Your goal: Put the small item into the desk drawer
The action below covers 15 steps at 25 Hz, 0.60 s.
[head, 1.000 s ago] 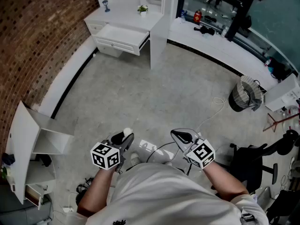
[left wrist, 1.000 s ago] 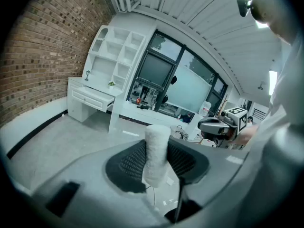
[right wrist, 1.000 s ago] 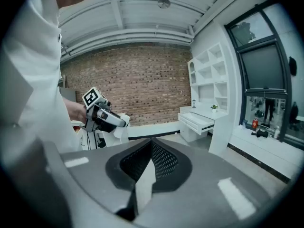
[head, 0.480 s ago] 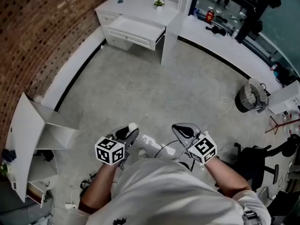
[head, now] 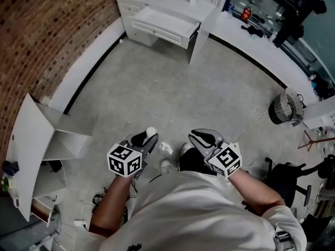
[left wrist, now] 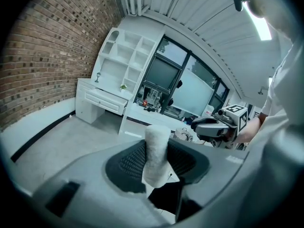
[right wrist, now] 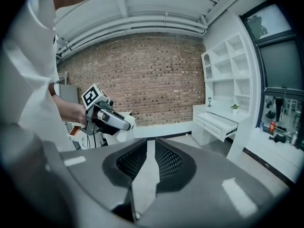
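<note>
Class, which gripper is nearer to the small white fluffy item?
Left. The left gripper holds the white item between its jaws; the right gripper is beside it, apart.

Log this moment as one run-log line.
left gripper: shut on small white fuzzy cylinder | right gripper: empty, fingers slightly apart | white desk drawer: open, far ahead

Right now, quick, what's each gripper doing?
Left gripper: closed on the small white fluffy item.
Right gripper: slightly open, holding nothing.
</note>
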Each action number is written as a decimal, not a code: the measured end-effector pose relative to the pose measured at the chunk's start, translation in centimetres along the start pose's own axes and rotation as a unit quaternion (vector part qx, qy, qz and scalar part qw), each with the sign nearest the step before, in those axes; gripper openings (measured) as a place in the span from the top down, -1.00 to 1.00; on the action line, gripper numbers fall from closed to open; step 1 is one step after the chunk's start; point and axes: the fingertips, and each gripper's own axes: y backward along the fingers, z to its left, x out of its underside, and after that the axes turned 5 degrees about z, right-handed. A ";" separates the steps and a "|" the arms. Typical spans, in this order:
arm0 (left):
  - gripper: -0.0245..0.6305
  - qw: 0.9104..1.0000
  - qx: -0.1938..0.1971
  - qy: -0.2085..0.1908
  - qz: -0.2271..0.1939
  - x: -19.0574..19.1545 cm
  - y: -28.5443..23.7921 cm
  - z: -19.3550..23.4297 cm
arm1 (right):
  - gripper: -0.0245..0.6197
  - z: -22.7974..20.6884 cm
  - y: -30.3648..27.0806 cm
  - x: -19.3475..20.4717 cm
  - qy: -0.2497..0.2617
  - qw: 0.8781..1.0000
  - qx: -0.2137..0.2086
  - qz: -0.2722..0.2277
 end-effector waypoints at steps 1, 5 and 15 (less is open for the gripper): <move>0.52 1.000 -0.003 0.005 -0.002 -0.2 0.0 0.5 | 0.73 -0.2 -0.6 -0.2 0.000 1.000 -0.006 0.002; 0.52 1.000 -0.018 0.014 -0.009 -1.3 -0.5 3.1 | 0.75 -1.6 -3.6 -0.6 0.008 0.999 -0.030 0.005; 0.52 0.998 -0.061 0.024 -0.010 -10.0 -5.9 11.8 | 0.90 -12.9 -11.8 -4.6 0.021 0.997 -0.073 0.009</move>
